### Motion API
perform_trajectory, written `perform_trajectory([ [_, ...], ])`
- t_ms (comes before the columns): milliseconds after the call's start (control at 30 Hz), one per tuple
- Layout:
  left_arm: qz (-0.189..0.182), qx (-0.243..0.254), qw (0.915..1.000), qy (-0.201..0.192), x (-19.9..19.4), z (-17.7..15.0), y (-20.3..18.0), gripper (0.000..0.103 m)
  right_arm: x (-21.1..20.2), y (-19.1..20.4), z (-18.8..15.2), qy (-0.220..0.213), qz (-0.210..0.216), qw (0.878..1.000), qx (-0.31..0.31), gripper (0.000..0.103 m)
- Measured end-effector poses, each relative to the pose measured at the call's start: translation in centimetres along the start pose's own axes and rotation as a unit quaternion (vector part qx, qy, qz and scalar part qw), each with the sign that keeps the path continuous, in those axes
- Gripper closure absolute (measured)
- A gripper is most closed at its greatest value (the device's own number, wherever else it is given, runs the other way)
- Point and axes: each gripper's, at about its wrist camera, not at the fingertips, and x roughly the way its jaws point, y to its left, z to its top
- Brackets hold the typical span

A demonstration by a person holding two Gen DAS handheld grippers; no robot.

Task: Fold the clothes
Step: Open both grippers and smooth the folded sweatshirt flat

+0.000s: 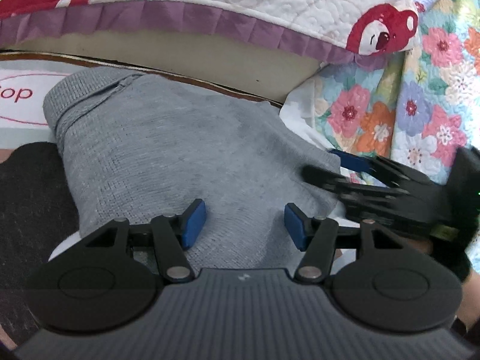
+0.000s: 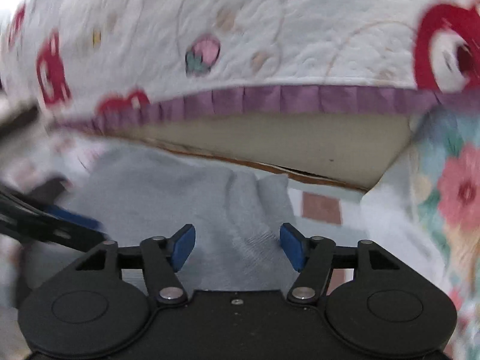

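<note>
A grey knit garment (image 1: 168, 150) lies bunched in a thick fold on the bed, its ribbed hem at the upper left. My left gripper (image 1: 244, 225) hovers over its near edge, blue pads wide apart with only flat fabric beneath them, so it stands open. My right gripper (image 1: 333, 168) comes in blurred from the right, at the garment's right corner. In the right wrist view, my right gripper (image 2: 238, 246) is open over the garment (image 2: 168, 189), where a raised crease (image 2: 240, 198) runs. The left gripper's fingers (image 2: 60, 222) show blurred at the left.
A white quilt with red bear prints and a purple frill (image 1: 210, 21) overhangs a beige foam edge (image 1: 210, 57) behind the garment. A floral quilt (image 1: 420, 105) lies to the right. Dark fabric (image 1: 33, 195) and a white printed sheet (image 1: 21, 96) are at the left.
</note>
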Motion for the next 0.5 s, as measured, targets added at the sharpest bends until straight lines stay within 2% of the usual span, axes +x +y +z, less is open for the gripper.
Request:
perform_trajectory([
  [33, -0.001, -0.001, 1.0, -0.001, -0.1, 0.0, 0.0, 0.045, 1.4, -0.5, 0.0, 0.014, 0.011, 1.0, 0.007, 0.04],
  [67, -0.002, -0.001, 1.0, -0.002, -0.2, -0.1, 0.1, 0.045, 2.7, -1.0, 0.0, 0.028, 0.022, 0.999, 0.014, 0.068],
  [100, -0.003, -0.002, 1.0, -0.003, -0.2, -0.1, 0.1, 0.045, 2.7, -2.1, 0.4, 0.021, 0.04, 0.998, 0.048, 0.077],
  [167, -0.026, -0.006, 0.9996, -0.006, -0.9, -0.1, 0.1, 0.045, 1.7, -3.6, 1.3, 0.002, 0.062, 0.994, 0.095, 0.081],
  [200, -0.043, -0.007, 0.999, -0.007, -1.3, -0.1, 0.2, 0.045, 0.6, -3.8, 1.7, -0.014, 0.054, 0.994, 0.094, 0.081],
  [233, -0.043, 0.006, 0.9991, 0.001, -1.5, -0.3, -0.2, 0.045, -0.4, -3.9, 1.8, -0.023, 0.043, 0.995, 0.087, 0.081],
  [267, -0.04, 0.02, 0.9989, 0.011, -1.6, -0.5, -0.6, 0.045, -0.5, -3.9, 1.5, -0.018, 0.036, 0.996, 0.086, 0.081],
  [367, -0.033, 0.064, 0.9967, 0.038, -1.9, -1.1, -1.9, 0.045, 1.7, -4.1, -1.4, 0.037, 0.009, 0.996, 0.076, 0.08],
  [467, -0.04, 0.052, 0.9968, 0.046, -2.2, -2.0, -1.7, 0.045, 1.7, -4.2, -3.2, 0.034, -0.003, 0.992, 0.12, 0.078],
  [500, -0.049, 0.034, 0.9971, 0.046, -2.3, -2.0, -1.2, 0.045, 1.4, -4.1, -3.4, 0.033, -0.005, 0.991, 0.131, 0.077],
])
